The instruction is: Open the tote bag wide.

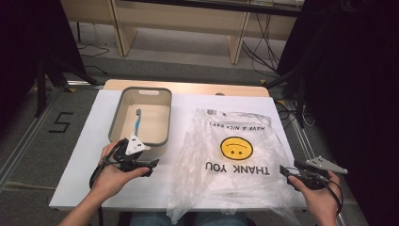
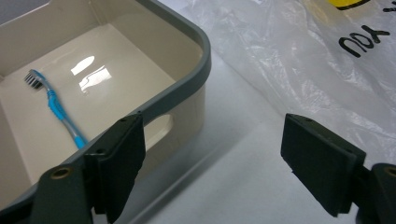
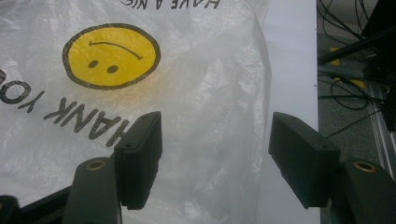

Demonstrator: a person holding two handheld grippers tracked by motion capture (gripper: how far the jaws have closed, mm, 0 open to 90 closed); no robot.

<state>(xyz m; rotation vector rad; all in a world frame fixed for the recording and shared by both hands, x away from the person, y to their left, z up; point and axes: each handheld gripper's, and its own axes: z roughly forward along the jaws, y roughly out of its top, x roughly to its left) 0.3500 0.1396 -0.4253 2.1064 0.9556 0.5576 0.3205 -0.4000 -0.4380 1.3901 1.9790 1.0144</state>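
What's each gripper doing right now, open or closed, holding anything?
Left gripper: open, holding nothing, beside the bin.
Right gripper: open, holding nothing, over the bag.

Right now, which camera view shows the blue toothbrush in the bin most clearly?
The left gripper view: the toothbrush lies large and sharp on the floor of the bin, bristles and handle distinct. In the high view it is a small blue line in the bin. The right gripper view looks at the plastic bag.

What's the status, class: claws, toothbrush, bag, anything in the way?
Left claw open, empty, beside the bin. Right claw open at the plastic bag edge. Toothbrush lies flat inside the bin. Nothing blocking.
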